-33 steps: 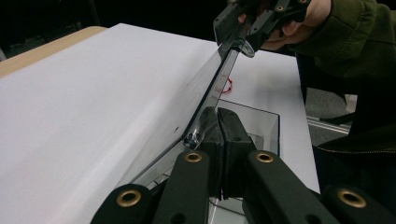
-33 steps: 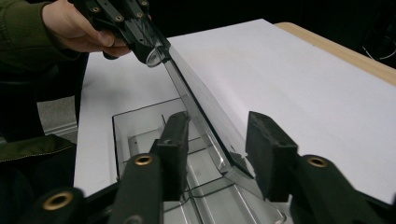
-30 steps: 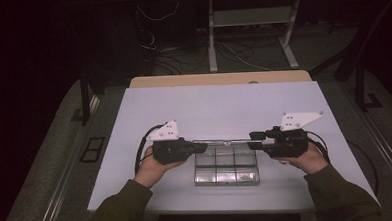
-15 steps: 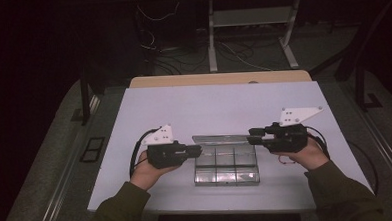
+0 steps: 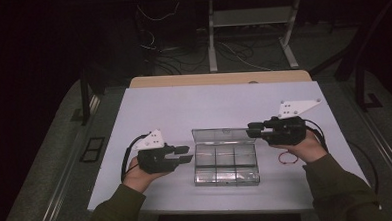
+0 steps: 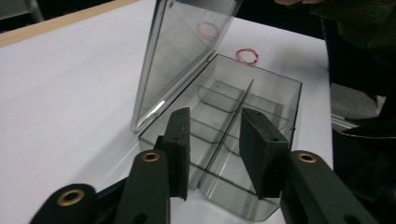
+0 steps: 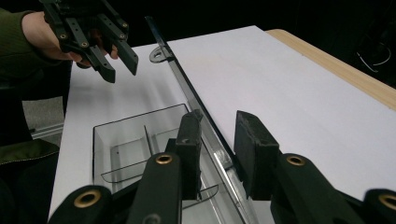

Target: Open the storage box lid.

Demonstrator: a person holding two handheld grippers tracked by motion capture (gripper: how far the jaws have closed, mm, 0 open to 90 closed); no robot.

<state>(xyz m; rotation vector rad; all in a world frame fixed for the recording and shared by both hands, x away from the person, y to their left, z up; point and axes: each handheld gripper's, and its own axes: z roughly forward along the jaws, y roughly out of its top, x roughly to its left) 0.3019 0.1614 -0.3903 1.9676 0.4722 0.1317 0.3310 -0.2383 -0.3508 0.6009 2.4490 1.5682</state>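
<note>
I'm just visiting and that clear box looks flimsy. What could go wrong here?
The lid stands nearly upright and the right gripper has its open jaws on either side of its edge; if it lets go carelessly, the lid may drop shut. The box is empty and probably light, so a push on the lid could slide or tip it. The left gripper is open beside it and isn't steadying it.

the right gripper [image 7: 215, 154] has its two black jaws parted, standing on either side of the raised edge of the clear lid [image 7: 196, 100], which runs away up the view. below and to the left sits the clear compartment box [image 7: 126, 149], open, on the white table [image 7: 289, 88]. farther off at the top left, the left gripper [image 7: 93, 35] hangs above the table with its jaws apart.
</note>
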